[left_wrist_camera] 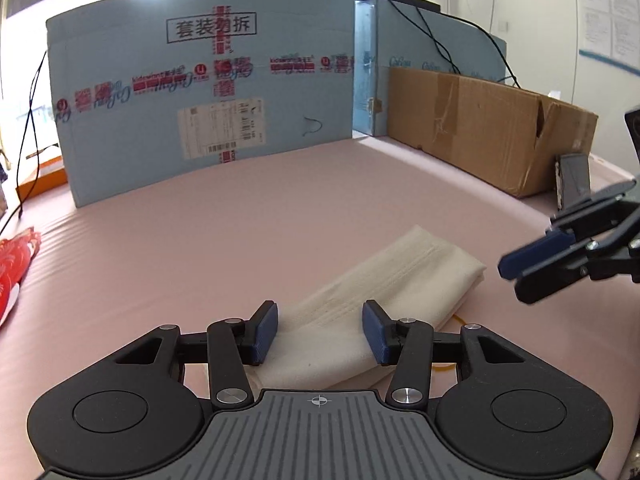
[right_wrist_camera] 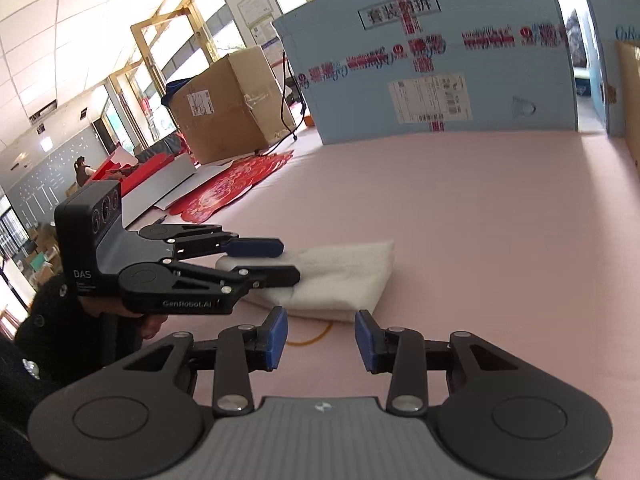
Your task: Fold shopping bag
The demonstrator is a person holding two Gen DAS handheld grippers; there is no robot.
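A cream cloth shopping bag lies folded into a compact bundle on the pink table; it also shows in the right wrist view. A thin orange cord pokes out from under it. My left gripper is open, its blue pads either side of the bundle's near end, just above it; it also shows in the right wrist view. My right gripper is open and empty, a short way off the bundle; it also shows in the left wrist view.
A tall blue carton stands at the back of the table. A brown cardboard box lies at the back right. Red patterned paper sits at the left edge. A dark phone-like object leans by the brown box.
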